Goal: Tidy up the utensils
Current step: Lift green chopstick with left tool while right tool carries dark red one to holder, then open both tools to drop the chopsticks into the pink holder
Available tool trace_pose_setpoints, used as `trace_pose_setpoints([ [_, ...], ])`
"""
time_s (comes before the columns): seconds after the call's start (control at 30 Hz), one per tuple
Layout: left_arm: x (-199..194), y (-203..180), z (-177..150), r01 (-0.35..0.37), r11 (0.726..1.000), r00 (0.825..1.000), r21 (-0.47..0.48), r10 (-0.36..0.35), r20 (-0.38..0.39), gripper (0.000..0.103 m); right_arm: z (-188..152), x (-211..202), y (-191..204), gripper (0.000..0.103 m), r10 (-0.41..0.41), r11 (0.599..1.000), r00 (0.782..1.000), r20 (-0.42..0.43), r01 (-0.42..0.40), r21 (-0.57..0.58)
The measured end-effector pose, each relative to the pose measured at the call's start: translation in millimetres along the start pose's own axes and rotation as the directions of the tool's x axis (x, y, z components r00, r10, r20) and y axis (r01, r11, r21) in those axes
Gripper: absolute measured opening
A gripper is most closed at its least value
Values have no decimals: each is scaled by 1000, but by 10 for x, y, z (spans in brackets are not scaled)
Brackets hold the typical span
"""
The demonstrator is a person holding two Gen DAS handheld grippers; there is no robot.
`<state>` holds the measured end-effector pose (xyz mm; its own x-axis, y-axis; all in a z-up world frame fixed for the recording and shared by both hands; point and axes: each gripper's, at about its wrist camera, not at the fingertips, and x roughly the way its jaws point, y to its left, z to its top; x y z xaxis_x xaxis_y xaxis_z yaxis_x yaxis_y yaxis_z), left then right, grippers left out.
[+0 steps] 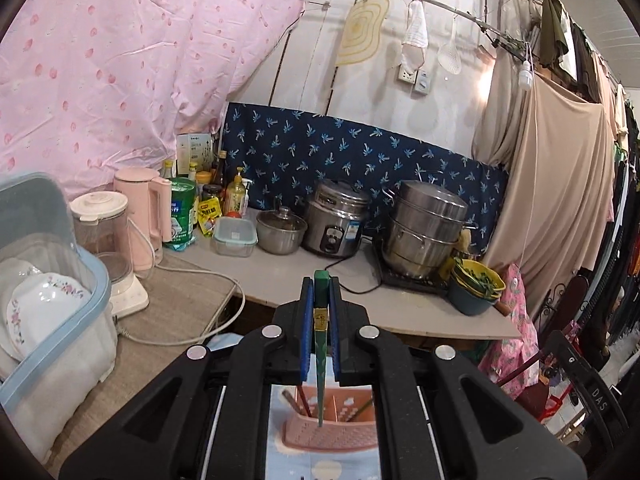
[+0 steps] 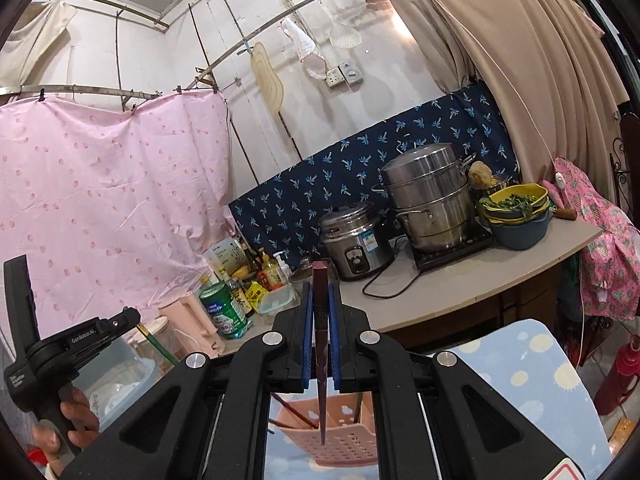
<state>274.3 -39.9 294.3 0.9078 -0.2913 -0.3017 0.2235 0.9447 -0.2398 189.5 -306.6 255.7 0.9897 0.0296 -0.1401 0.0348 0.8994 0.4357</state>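
Note:
My left gripper [image 1: 321,292] is shut on a green chopstick [image 1: 320,344] that hangs tip-down over a pink perforated utensil holder [image 1: 332,428]. The holder has a few chopsticks in it. My right gripper [image 2: 321,296] is shut on a dark red-brown chopstick [image 2: 321,360], its tip down over the same pink holder [image 2: 344,436]. The left gripper also shows at the left of the right wrist view [image 2: 132,320], held in a hand, with the green chopstick [image 2: 158,346] slanting down from it.
The holder stands on a blue cloth with pale dots [image 2: 532,380]. On the counter [image 1: 304,276] behind are a rice cooker [image 1: 334,220], a steamer pot [image 1: 424,232], a small lidded pot [image 1: 282,228], bottles, a pink kettle [image 1: 142,212] and a blender [image 1: 108,240]. A dish box [image 1: 44,280] is left.

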Motion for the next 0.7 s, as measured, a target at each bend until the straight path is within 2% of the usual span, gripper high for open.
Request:
trace_pose_setpoints([
  [0.1,174,-9,23,-2,1000,1000,-2,2,6,7,31,214,-2,7,3,1000,1000,-1,-3,11],
  [0.27,483,-16,-89,-9,1000,1000,11,9,-24,7,-59,540,-52,7,-24,1000,999,-32,24,1],
  [0.7,1005,121,-603,-26,1000,989,14,28,-147,7,-667,1130,-342,7,-86,996,977,-194,85,-16],
])
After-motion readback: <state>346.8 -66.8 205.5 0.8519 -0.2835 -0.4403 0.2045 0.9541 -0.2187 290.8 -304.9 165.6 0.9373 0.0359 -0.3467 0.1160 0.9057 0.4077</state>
